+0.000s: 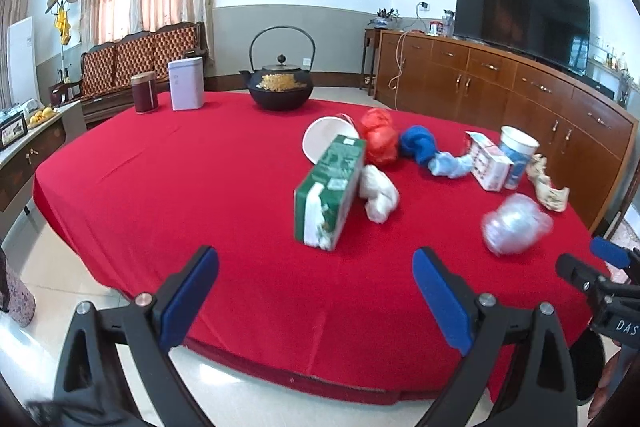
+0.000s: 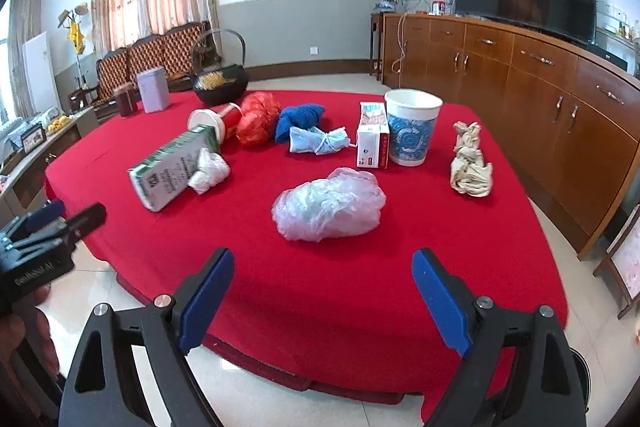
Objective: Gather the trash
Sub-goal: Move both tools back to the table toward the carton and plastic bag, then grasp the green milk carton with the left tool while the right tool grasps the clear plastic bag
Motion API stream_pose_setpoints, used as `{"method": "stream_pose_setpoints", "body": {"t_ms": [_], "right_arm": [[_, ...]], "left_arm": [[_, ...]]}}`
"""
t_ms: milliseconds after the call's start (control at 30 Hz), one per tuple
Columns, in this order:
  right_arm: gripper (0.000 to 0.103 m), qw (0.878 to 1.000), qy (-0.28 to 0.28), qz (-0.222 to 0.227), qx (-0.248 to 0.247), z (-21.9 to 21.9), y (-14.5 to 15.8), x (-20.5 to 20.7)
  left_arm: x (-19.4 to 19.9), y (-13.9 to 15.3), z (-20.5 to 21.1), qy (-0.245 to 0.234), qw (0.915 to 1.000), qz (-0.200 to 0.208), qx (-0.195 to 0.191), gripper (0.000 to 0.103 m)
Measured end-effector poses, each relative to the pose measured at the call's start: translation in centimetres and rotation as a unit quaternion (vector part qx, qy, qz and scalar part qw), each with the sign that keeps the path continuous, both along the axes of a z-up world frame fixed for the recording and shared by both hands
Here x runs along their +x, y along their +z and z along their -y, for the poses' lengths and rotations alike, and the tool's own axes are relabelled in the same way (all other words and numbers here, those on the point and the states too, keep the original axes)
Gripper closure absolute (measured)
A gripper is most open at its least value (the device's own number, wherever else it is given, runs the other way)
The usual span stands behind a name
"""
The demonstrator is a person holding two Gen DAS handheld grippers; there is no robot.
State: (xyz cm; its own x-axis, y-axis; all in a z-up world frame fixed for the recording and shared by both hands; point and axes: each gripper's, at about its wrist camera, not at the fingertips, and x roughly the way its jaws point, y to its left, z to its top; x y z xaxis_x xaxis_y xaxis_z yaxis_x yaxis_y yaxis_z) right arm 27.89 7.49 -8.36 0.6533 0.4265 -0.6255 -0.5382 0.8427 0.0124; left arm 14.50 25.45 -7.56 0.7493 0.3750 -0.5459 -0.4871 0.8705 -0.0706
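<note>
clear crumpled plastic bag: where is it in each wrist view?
Left wrist: clear plastic bag lies lower right on the red tablecloth, blurred, just beyond the right gripper's tips.
Right wrist: clear plastic bag sits centre frame, nearest item ahead of the open fingers.
Shared landmark: the blue-patterned paper cup, standing upright behind the bag in both views.
</note>
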Motion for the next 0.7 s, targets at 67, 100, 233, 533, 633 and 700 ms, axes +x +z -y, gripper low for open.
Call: {"method": "stream_pose_setpoints", "body": {"t_ms": [67, 100, 233, 533, 633, 700], "right_arm": [[0.011, 1.000, -0.002, -0.008, -0.001, -0.6, -0.6, 1.3], [0.011, 1.000, -0.003, -0.012, -0.002, -0.9, -0.9, 1.8], [0.011, 0.999, -0.006, -0.033, -0.002, -2.2, -2.4, 4.4], [0.011, 0.999, 0.003, -0.041, 0.001, -3.5, -3.5, 6.8], [0.030, 0.999, 0.012, -0.040, 0.001, -3.6, -3.6, 6.8], [0.040, 0.999, 0.016, -0.039, 0.003, -3.6, -3.6, 6.6]], "left_arm": [[1.3, -0.4, -0.8, 0.000, 1.0000, -0.004, 0.006, 0.005], [1.9, -0.6, -1.3, -0.001, 1.0000, -0.007, 0.006, 0.005], [3.8, -1.4, -2.4, -0.003, 0.9999, -0.013, -0.001, 0.005], [7.1, -2.4, -3.2, -0.034, 0.9990, -0.022, -0.022, 0.027], [7.2, -2.7, -3.4, -0.040, 0.9982, -0.024, -0.038, 0.058], [7.1, -2.7, -3.4, -0.043, 0.9980, -0.020, -0.043, 0.063]]}}
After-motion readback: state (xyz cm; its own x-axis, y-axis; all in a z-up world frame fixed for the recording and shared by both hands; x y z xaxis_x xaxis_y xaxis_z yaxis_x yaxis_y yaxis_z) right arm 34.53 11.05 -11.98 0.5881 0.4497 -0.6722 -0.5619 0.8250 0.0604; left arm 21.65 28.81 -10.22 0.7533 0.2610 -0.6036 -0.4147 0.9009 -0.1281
